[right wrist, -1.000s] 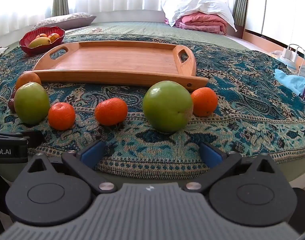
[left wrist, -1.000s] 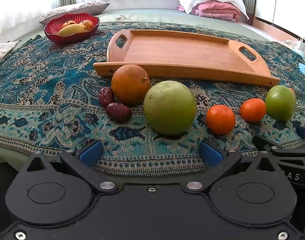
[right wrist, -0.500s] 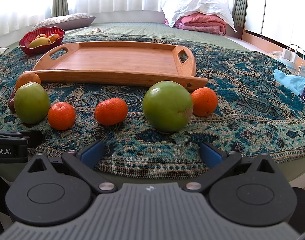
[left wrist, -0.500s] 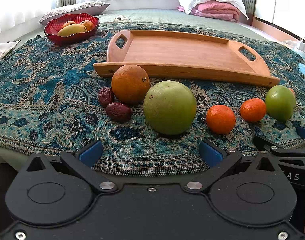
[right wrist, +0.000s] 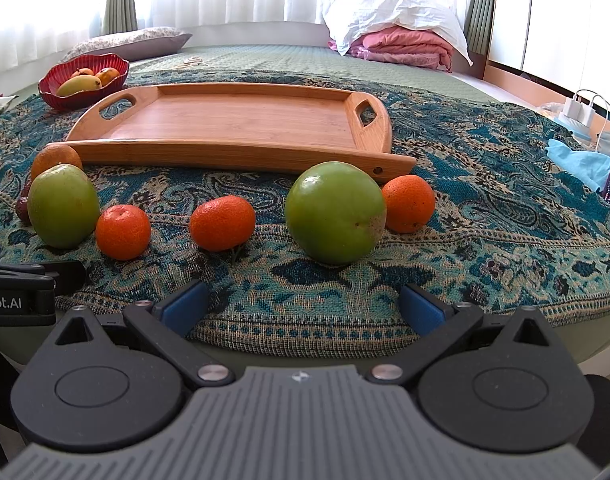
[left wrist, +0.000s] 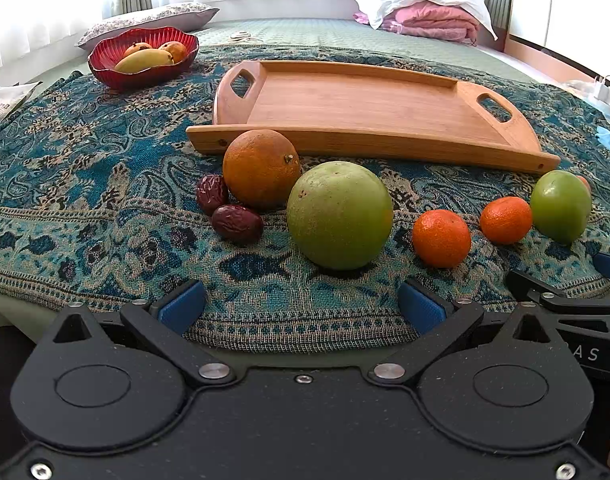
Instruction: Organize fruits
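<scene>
Fruits: two green apples point(right wrist: 334, 212), three tangerines point(right wrist: 222, 222), one orange point(left wrist: 261, 167), two dates point(left wrist: 237, 222).
Tray point(right wrist: 233, 120): one, 12 o'clock.
Surface: bed, patterned cloth point(right wrist: 485, 216).
Tongs: left tongs point(left wrist: 301, 306), right tongs point(right wrist: 303, 306) both spread, holding nothing.

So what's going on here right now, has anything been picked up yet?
Nothing has been picked up yet. The left gripper and right gripper are both open at the near edge of the patterned cloth, holding nothing. The wooden tray has no fruit on it. In front of it lie two green fruits, a large orange, three small oranges and two dates. A red bowl already holds fruit.
</scene>
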Available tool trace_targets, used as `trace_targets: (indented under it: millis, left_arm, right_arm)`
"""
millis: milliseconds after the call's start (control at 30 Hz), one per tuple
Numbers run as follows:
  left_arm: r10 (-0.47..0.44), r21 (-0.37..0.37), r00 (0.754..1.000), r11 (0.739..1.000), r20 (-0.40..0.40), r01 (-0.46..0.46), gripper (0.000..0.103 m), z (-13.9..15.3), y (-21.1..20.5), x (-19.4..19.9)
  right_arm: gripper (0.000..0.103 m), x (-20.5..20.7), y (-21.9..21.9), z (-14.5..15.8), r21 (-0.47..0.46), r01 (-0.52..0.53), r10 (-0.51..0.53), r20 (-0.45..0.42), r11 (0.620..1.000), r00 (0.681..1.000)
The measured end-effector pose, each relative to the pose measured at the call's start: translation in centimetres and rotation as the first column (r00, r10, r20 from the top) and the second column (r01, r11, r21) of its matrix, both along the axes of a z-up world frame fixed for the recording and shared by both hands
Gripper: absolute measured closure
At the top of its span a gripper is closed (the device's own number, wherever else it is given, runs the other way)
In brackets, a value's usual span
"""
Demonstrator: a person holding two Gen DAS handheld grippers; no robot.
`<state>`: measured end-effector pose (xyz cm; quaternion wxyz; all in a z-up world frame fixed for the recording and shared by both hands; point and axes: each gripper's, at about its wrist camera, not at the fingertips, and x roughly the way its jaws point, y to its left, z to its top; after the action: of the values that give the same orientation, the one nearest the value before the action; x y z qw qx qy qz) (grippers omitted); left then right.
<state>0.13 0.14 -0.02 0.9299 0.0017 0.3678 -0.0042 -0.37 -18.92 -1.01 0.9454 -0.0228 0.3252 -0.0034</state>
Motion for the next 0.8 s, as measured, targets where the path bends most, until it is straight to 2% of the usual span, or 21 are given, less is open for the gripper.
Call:
trace_targets:
  millis: [800]
  left_arm:
    - [-0.001,0.002,1.000,1.000,0.006,0.001,0.000,0.17,-0.19,-0.17]
  right_arm:
    - [0.000,-0.06,0.04,-0.02,-0.001,0.000,0.000,0.002,1.000,1.000]
